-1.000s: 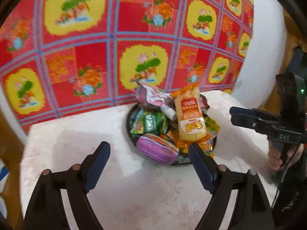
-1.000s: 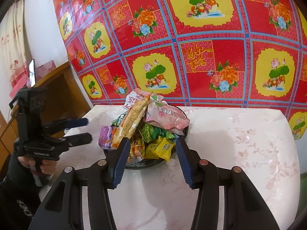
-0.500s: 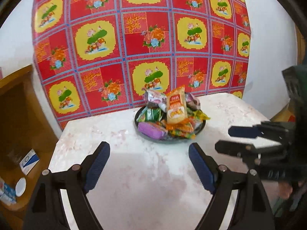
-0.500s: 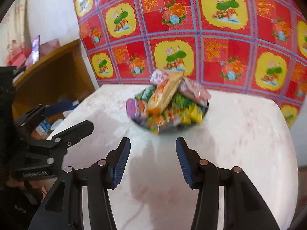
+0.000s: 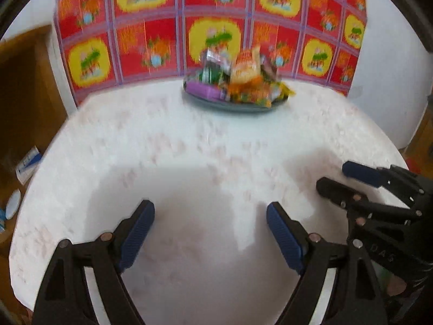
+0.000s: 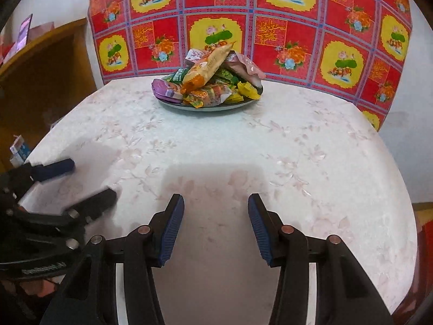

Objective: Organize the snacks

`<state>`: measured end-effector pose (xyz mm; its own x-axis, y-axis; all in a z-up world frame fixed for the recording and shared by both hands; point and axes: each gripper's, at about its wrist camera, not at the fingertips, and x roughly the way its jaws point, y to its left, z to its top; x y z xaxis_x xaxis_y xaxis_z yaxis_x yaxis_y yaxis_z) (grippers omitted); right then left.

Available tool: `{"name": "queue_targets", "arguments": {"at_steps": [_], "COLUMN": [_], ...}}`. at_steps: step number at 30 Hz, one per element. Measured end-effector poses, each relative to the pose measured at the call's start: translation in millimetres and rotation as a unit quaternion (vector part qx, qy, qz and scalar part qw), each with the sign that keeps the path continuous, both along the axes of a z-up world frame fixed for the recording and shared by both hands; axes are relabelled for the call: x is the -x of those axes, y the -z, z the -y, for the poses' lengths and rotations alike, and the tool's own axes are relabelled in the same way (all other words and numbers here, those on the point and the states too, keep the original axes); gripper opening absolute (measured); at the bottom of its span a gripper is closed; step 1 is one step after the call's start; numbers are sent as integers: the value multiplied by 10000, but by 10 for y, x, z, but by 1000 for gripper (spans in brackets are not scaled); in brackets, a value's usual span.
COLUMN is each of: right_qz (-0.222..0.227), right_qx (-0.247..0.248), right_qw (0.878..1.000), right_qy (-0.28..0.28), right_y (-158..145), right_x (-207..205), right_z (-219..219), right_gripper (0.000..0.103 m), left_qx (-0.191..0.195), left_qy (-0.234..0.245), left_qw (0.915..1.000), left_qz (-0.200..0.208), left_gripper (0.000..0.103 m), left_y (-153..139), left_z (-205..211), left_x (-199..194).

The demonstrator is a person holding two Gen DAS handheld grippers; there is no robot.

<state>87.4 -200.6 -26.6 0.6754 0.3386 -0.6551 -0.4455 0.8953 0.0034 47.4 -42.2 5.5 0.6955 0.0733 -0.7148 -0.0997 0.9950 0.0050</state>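
A dark plate (image 6: 173, 104) piled with wrapped snacks stands at the far side of the white table; it also shows blurred in the left wrist view (image 5: 205, 103). On top lies a long orange packet (image 6: 207, 66), with a purple packet (image 6: 165, 89) at the left and yellow ones (image 6: 247, 90) at the right. My left gripper (image 5: 210, 216) is open and empty over the near part of the table. My right gripper (image 6: 216, 211) is open and empty, also near the front, far from the plate. Each gripper shows in the other's view.
The table (image 6: 311, 149) has a pale flowered cover. A red and yellow flowered cloth (image 6: 297, 27) hangs on the wall behind it. A wooden cabinet (image 6: 40, 75) stands at the left, with small boxes (image 6: 19, 149) low beside the table.
Both grippers have drawn back from the plate toward the table's front edge. The plate now looks smaller and farther away. Both stayed open and empty.
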Motion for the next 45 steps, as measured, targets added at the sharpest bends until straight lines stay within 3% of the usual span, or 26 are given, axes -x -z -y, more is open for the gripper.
{"name": "queue_targets", "arguments": {"at_steps": [5,17,45], "right_qz": [171,558,558], "right_qx": [-19,-95,-163], "right_qw": [9996,9977,9975], "right_qy": [245,380,397], "right_y": [33,83,92], "right_x": [-10,44,45], "right_z": [32,21,38], "right_gripper": [66,66,66], "left_qx": [-2,-34,-48], "left_qy": [37,118,138], "left_qw": [10000,9992,9988], "left_qz": [71,388,464], "left_gripper": [95,97,98], "left_y": [43,65,88], "left_z": [24,11,6], "left_x": [8,55,65]}}
